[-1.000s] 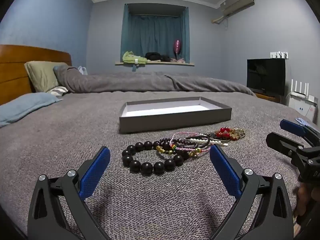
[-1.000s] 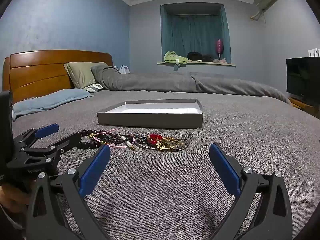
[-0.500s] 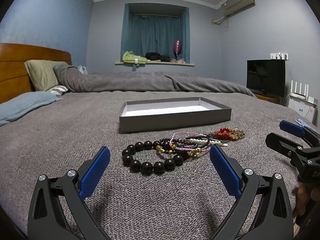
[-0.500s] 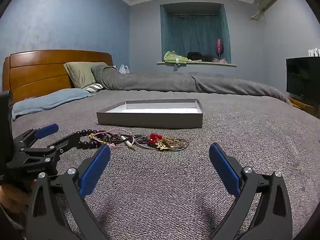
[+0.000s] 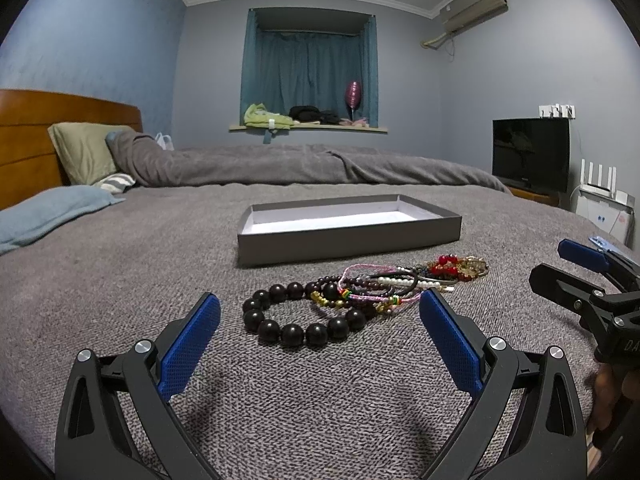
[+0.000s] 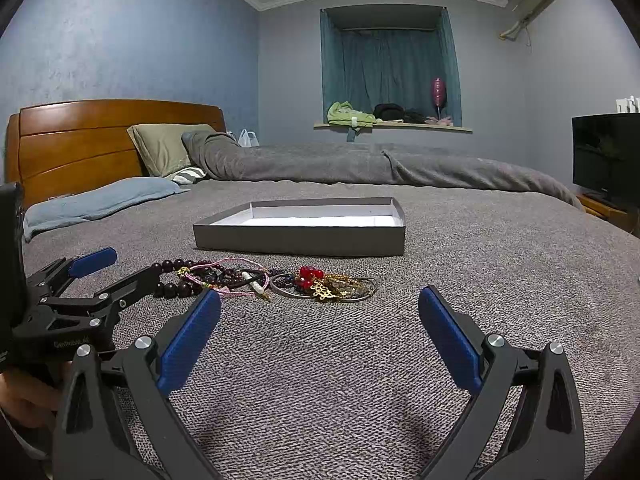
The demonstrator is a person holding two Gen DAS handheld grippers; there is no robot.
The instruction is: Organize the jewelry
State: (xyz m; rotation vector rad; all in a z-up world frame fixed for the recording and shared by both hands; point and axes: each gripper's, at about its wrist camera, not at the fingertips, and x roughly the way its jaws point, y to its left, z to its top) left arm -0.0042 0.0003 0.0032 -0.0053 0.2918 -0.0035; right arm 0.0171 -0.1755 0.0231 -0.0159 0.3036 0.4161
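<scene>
From the left wrist view, the left gripper (image 5: 320,312) gapes wide and empty just short of the dark bead bracelet (image 5: 302,314), a rigid-beaded, fairly hefty loop on the bed (image 5: 120,280), best pinched across one side of its ring. From the right wrist view, the right gripper (image 6: 320,312) is equally spread with nothing in it, near the tangle of thin bangles and red beads (image 6: 326,282), light, slippery and prone to snag, lying just before the empty grey tray (image 6: 300,240) mid-bed.

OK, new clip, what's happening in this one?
A person holds a gripper in each hand over a grey bedspread. Both the left gripper and right gripper are open and hold nothing. A tangle of bracelets, including a large dark bead bracelet, lies in front of an empty grey tray. Nothing has gone into the tray yet.
</scene>
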